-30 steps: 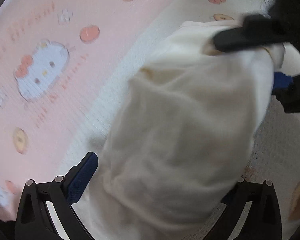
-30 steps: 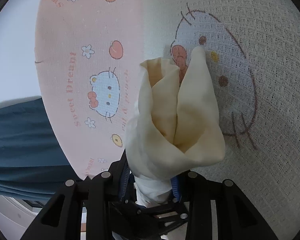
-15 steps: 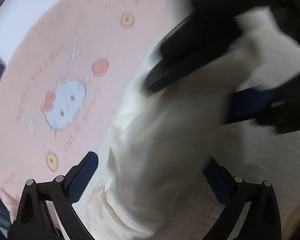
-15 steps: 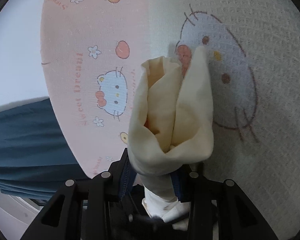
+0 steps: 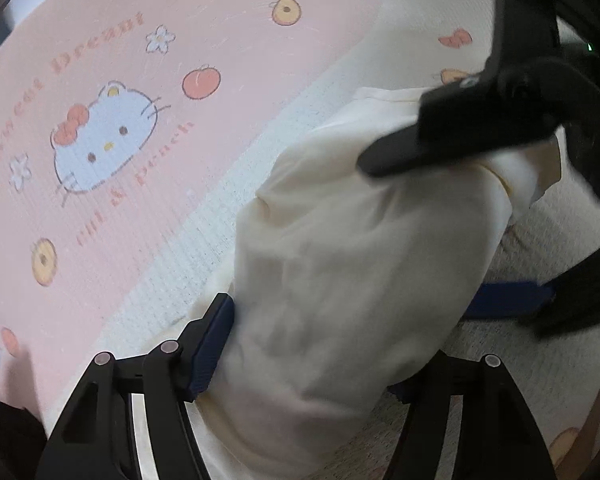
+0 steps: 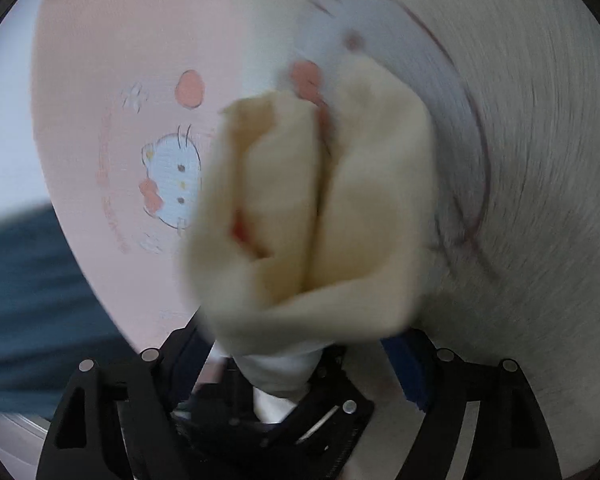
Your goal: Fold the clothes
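We see the cream garment bunched between our left claw's closing fingers, the left pad against it, above the pink cartoon blanket. Our right claw has just spread open, cloth loosely between its fingers.

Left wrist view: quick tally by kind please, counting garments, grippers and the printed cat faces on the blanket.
Cream garment: 1
Grippers: 2, the left gripper and the right gripper
Fully visible cat face on the pink blanket: 1, with part of another at the lower left edge
Total: 4
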